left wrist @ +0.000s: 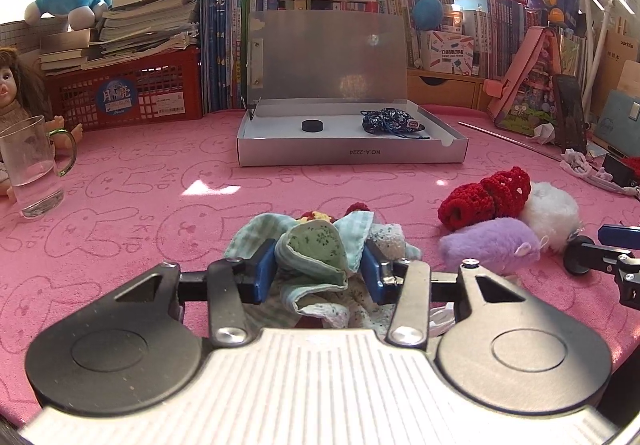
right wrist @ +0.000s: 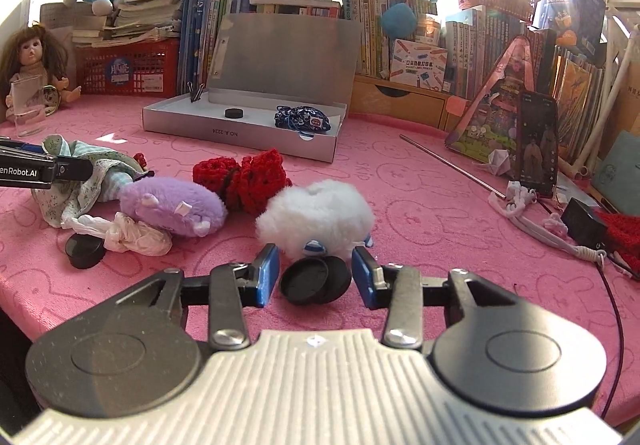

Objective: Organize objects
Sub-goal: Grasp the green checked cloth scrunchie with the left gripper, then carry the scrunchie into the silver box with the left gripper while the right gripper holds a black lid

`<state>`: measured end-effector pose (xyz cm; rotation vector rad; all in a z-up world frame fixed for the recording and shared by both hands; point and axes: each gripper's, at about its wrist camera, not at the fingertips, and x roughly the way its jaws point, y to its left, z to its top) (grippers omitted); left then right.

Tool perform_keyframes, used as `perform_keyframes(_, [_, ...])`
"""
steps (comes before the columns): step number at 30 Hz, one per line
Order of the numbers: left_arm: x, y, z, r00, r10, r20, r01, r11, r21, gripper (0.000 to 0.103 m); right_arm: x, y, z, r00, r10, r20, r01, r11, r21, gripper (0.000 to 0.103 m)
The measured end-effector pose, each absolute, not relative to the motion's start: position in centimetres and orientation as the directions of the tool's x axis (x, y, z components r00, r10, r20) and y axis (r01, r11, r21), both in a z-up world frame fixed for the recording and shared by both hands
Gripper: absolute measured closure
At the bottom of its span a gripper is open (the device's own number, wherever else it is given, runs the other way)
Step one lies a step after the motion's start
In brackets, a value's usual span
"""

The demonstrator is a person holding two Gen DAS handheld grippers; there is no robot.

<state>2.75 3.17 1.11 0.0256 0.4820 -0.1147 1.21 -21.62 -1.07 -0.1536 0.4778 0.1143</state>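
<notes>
Gripping a bundle of green-and-white cloth (left wrist: 316, 257), our left gripper (left wrist: 318, 271) has both blue pads pressed into the fabric at lower centre of the left wrist view; the bundle rests on the pink tablecloth (left wrist: 140, 205). We note the right gripper (right wrist: 316, 275) spread wide, its pads apart on either side of a black round lid (right wrist: 314, 280) at lower centre of the right wrist view, touching neither side as far as we can tell. Just beyond that lid lies a white fluffy toy (right wrist: 316, 215); left of it a purple plush (right wrist: 172, 207), and behind both a red crocheted piece (right wrist: 244, 177). A second black disc (right wrist: 84, 250) sits at lower left beside a crumpled white bag (right wrist: 128, 233). The open grey box (left wrist: 352, 157), upper centre, holds a black puck (left wrist: 313, 125) and a dark blue patterned pouch (left wrist: 394, 121), well apart.
</notes>
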Motion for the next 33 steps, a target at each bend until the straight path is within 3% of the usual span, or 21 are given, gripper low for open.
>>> perform_keyframes(15, [3.4,2.8,0.3,0.868,-0.093,-0.488,0.115,0.993,0.016,0.05,2.4,-19.2,-2.4,0.815,0.177,-0.552,-0.255,0.965,-0.067,0.049])
perform_keyframes(17, [3.7,2.9,0.0,0.863,-0.086,-0.498,0.108,0.994,0.016,0.044,2.4,-19.0,-2.4,0.812,0.187,-0.553,-0.263,0.963,-0.059,0.049])
perform_keyframes(26, [4.9,3.1,-0.8,0.846,-0.101,-0.524,0.103,0.994,-0.025,0.037,2.3,-19.5,-2.5,0.817,0.184,-0.547,-0.236,0.971,-0.026,0.048])
perform_keyframes(28, [4.8,3.0,-0.6,0.848,-0.105,-0.519,0.106,0.994,-0.028,0.042,2.3,-19.4,-2.5,0.817,0.175,-0.549,-0.225,0.974,-0.025,0.05])
perform_keyframes(30, [4.5,3.0,-0.3,0.855,-0.114,-0.507,0.11,0.993,-0.039,0.052,2.4,-19.3,-2.3,0.813,0.18,-0.554,-0.224,0.975,-0.012,0.066])
perform_keyframes(33, [4.2,3.2,0.4,0.862,-0.118,-0.493,0.104,0.993,-0.055,0.061,2.5,-19.5,-2.0,0.809,0.187,-0.557,-0.22,0.975,0.007,0.067])
